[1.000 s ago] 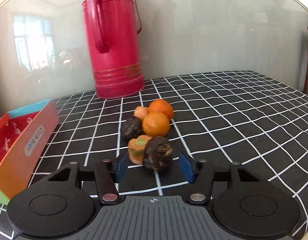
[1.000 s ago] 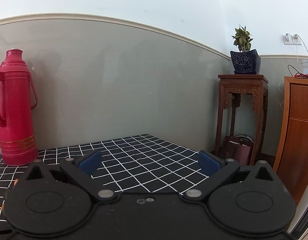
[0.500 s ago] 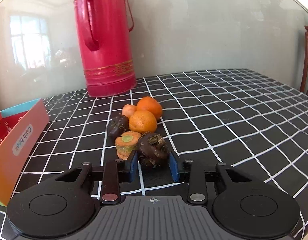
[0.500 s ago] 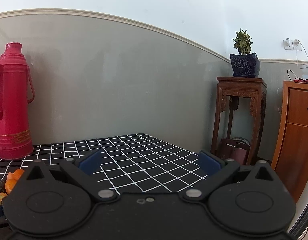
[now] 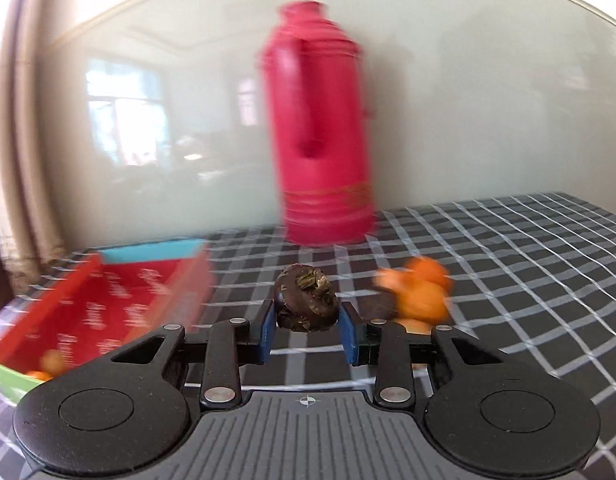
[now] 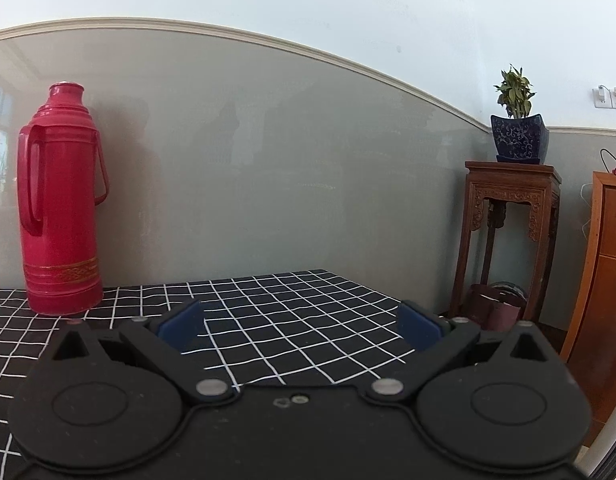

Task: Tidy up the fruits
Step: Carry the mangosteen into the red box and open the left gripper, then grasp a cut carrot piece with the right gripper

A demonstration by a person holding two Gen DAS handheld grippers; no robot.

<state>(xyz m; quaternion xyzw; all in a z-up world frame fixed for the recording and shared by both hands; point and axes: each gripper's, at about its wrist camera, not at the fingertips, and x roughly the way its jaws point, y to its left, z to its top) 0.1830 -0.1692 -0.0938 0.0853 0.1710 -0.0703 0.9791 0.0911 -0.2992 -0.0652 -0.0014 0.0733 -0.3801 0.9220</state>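
Observation:
My left gripper [image 5: 307, 324] is shut on a dark purple mangosteen [image 5: 306, 302] and holds it above the checked tablecloth [image 5: 528, 264]. The view is blurred by motion. A red paper box [image 5: 104, 300] with a blue far edge lies to the left, with orange fruit [image 5: 48, 364] in its near corner. The other fruits, oranges [image 5: 426, 292] and a dark one, lie to the right of the gripper. My right gripper [image 6: 300, 324] is open and empty above the tablecloth [image 6: 300, 308].
A tall red thermos [image 5: 322, 128] stands at the back by the wall; it also shows in the right wrist view [image 6: 60, 208]. Beyond the table's right edge stand a wooden plant stand [image 6: 508, 240] and a cabinet [image 6: 604, 280].
My left gripper closed on the mangosteen, lifted it off the fruit pile and swung left toward the red box. My right gripper stayed open and turned slightly.

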